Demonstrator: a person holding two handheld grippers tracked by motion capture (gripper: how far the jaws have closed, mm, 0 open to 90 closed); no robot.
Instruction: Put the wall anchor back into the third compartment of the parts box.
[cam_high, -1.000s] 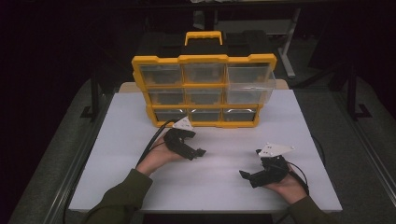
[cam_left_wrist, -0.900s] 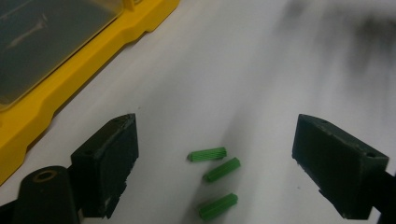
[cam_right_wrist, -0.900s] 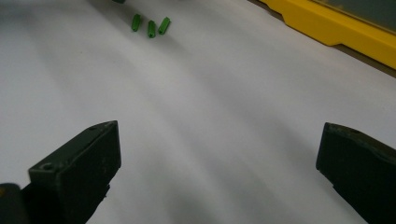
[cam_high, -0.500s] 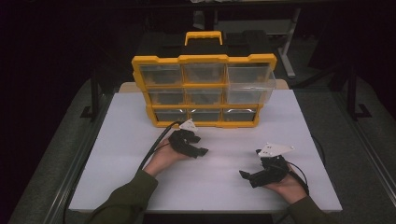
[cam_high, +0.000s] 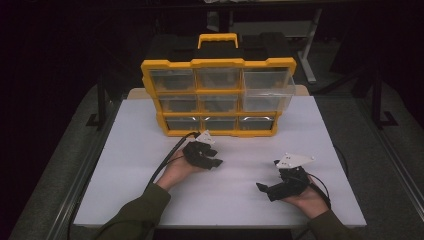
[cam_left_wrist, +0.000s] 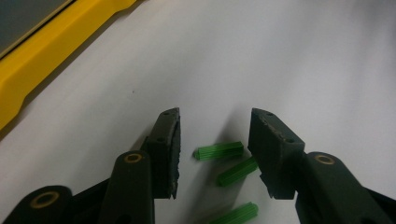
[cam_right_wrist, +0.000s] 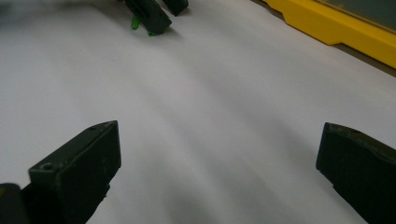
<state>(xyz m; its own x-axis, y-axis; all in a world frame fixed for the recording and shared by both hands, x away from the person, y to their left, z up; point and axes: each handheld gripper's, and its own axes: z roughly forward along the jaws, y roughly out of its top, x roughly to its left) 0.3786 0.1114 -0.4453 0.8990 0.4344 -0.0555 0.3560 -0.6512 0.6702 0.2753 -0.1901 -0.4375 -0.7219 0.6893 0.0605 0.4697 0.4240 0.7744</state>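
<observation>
- Your left gripper (cam_high: 212, 161) sits on the white table (cam_high: 150, 150), at 6 o'clock from the yellow organizer (cam_high: 218, 97).
- Its jaws have just been closing and stand part-way shut. Three green wall plugs lie at them: the top plug (cam_left_wrist: 219, 150) and middle plug (cam_left_wrist: 237, 171) are between the pads, and the middle one appears to touch the right pad. Nothing is clamped yet.
- The plugs' long axes run roughly across the gap, from 8 to 2 o'clock in the left gripper view.
- The lowest plug (cam_left_wrist: 233, 214) lies nearer the camera.
- Your right gripper (cam_high: 274, 187) rests well apart, at 4 o'clock, with jaws wide and empty; use the left.
</observation>
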